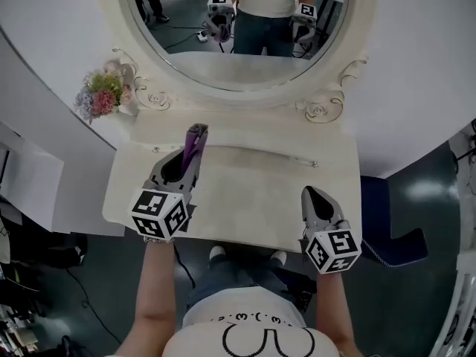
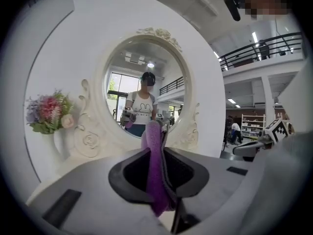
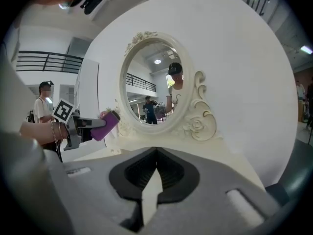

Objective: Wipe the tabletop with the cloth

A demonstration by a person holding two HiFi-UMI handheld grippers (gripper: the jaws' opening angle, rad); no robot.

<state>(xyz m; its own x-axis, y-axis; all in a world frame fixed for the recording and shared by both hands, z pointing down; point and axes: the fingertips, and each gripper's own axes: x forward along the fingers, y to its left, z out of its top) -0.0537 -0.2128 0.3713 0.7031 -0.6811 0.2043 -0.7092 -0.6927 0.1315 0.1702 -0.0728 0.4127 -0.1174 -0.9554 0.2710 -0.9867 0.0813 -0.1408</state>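
A purple cloth point(image 1: 195, 141) point(image 2: 153, 175) is pinched between the jaws of my left gripper point(image 1: 195, 153) point(image 2: 157, 133), which is shut on it. It hangs over the back left part of the cream tabletop point(image 1: 253, 192). The right gripper view shows the cloth point(image 3: 105, 125) lifted clear of the surface. My right gripper point(image 1: 314, 199) point(image 3: 156, 153) is over the front right of the tabletop, its jaws shut with nothing between them.
An oval mirror point(image 1: 238, 28) in a carved cream frame stands at the back of the table. A vase of pink and purple flowers point(image 1: 103, 95) point(image 2: 46, 114) sits at the back left. A blue seat point(image 1: 387, 225) stands to the table's right.
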